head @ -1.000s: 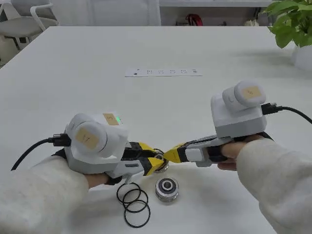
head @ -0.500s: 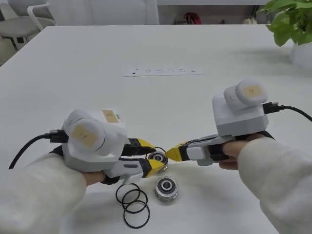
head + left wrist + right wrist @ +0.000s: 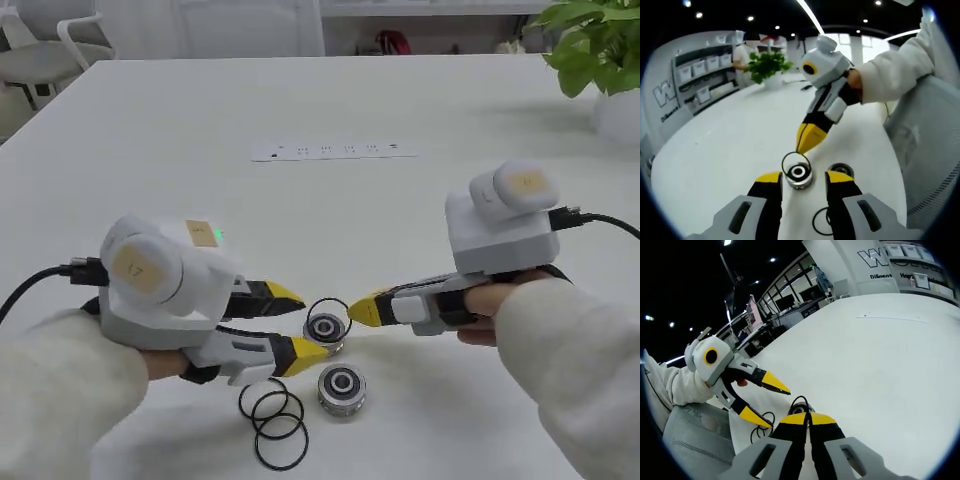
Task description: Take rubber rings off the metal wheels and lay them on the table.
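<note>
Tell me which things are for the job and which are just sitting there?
For the job: left gripper, right gripper, rubber ring it pinches, wheel under that ring, second wheel, rings already laid down.
Just lying about: white strip, potted plant, chair.

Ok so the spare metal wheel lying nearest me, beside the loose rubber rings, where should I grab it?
Probably across its outer rim, coming straight down from above. The spare wheel lies flat with its hole facing up, so the round sides are what two jaws can pinch, and the loose rings crowd its left.
</note>
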Available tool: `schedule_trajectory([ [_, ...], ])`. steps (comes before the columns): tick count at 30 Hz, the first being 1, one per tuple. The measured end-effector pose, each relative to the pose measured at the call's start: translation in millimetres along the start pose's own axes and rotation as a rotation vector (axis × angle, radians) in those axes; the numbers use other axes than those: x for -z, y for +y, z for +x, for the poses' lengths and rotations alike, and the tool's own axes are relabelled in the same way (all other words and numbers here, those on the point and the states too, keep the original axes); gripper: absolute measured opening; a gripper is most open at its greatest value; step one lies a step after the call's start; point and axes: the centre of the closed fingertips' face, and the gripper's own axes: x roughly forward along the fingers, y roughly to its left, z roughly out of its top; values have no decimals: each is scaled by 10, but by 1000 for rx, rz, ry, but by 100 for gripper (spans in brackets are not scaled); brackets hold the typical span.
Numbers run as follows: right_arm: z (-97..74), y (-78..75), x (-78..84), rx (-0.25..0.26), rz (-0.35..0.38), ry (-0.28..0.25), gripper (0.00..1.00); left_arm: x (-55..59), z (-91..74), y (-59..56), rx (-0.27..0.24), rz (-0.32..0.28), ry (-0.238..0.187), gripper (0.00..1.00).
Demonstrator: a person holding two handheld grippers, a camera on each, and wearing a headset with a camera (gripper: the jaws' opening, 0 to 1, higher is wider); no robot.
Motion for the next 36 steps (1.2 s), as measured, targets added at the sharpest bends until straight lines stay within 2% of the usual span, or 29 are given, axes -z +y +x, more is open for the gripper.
schedule_trajectory([
  [7, -41, 35, -72, -7, 5, -23, 0, -123, -171, 40, -8, -4, -33, 44],
  [11, -62, 61, -125, -12, 4, -37, 0, -161, -231, 77, -20, 12, -33, 49],
  [17, -105, 96, -204, -20, 5, -60, 0, -224, -319, 57, -22, 21, -40, 56],
  [25, -128, 147, -276, -31, 0, -80, 0, -169, -474, 23, -31, 31, -23, 61],
  [34, -104, 285, -317, -64, -18, -79, 0, -154, -701, 63, -72, 7, -45, 67],
  [36, -93, 317, -316, -72, -24, -74, 0, -120, -737, 65, -76, -1, -44, 68],
])
